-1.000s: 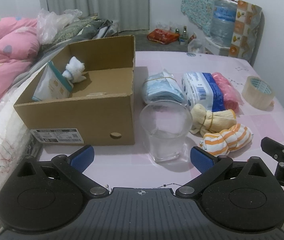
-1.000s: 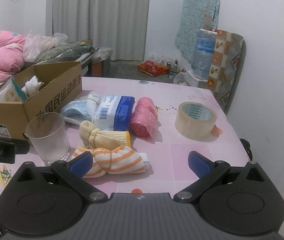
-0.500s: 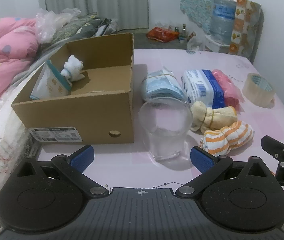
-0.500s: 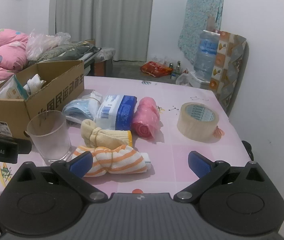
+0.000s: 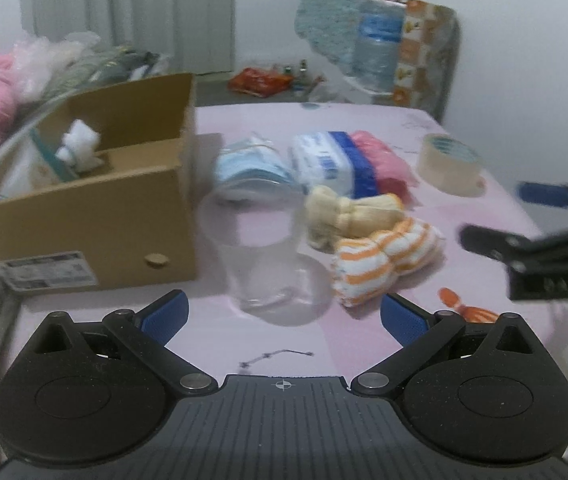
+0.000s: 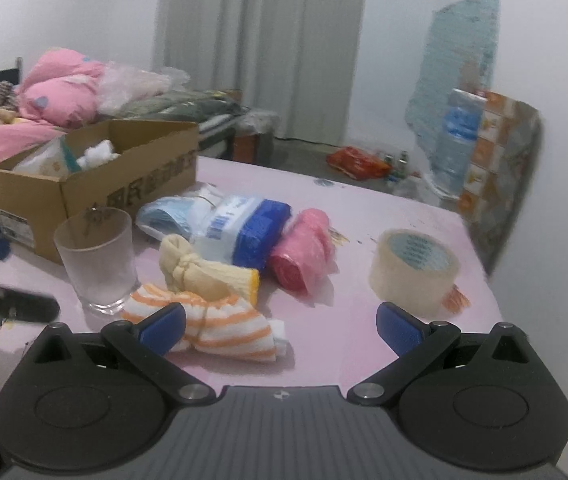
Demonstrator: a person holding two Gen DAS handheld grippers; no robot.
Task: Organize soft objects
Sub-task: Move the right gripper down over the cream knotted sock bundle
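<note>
- You're in a home, probably a bedroom: pink bedding is heaped beside the pink table.
- Grey curtains hang behind.
- A water jug stands in the corner.

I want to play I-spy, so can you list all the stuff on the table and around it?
cardboard box: 1, brown, table's left, white things inside
glass: 1, clear, upright by box
orange-striped bundle: 1, orange-white, nearest
cream bundle: 1, behind striped one
face masks: 1 stack, light blue
blue-white pack: 1, mid-table
pink roll: 1, beside pack
tape roll: 1, tan, table's right
water bottle: 1, blue, background
left tool: 1, open, empty
right tool: 1, open, empty
</note>
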